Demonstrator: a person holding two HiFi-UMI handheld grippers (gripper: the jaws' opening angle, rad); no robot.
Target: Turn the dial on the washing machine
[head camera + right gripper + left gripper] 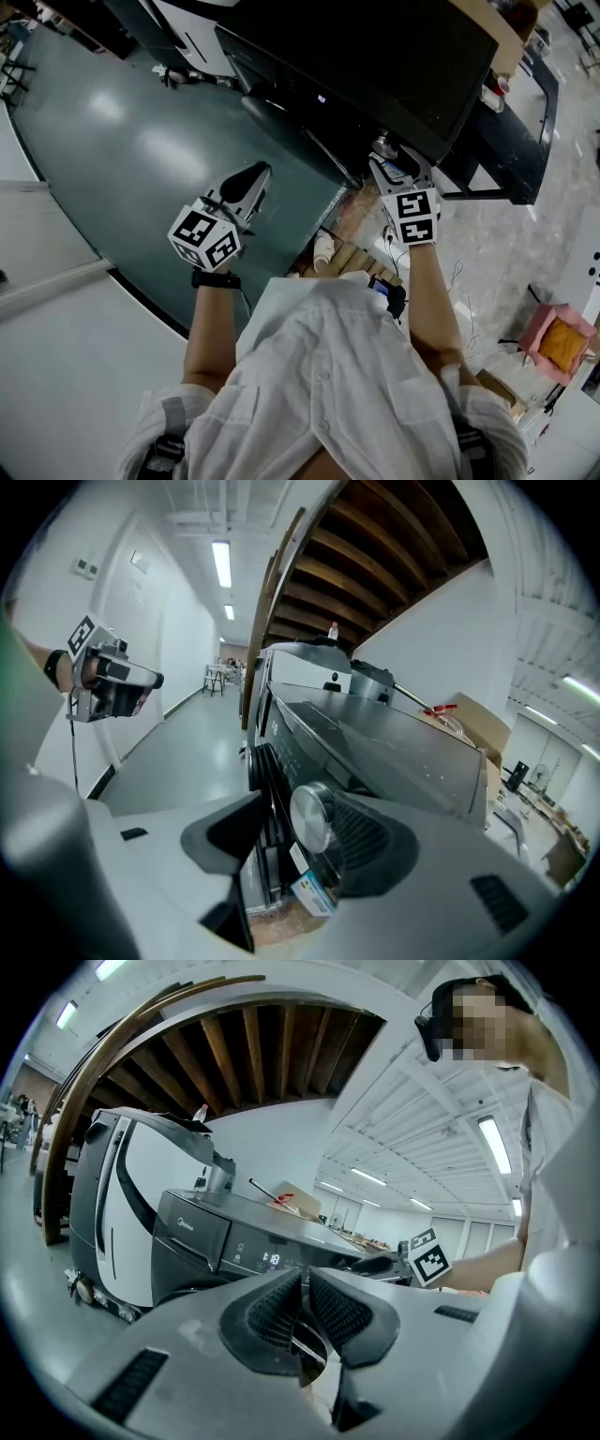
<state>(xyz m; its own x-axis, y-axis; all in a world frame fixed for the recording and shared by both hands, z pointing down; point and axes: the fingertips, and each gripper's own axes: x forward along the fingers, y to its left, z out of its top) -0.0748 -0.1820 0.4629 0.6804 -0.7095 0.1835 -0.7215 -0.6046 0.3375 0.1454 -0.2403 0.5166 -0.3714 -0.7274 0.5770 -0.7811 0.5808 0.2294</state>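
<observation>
The whole move turns on how the dial [311,819] sits in the right claw [281,810]. In the right gripper view the silver knob stands out from the dark control panel [281,738] of the washing machine [394,738], with its axis pointing off the front of the machine. It lies between jaws that are spread apart, tight up by the ribbed right-hand pad, with a clear gap across to the left-hand jaw. We judge that the claw needs to centre a little and close across the rim before any twist. It seems to come in at a slant and not square to the dial's face, though the wide lens makes that angle hard to trust. Whether the right-hand pad already touches the rim we cannot tell. From the head view the right claw [392,161] is up against the machine's front edge and hides the dial completely, so that camera gives us no check. The left claw [251,178] hangs well apart from the machine, over the grey floor [141,141]. In its own view its jaws [305,1283] are together with nothing in them, so the right hand is plainly the nearer one.
</observation>
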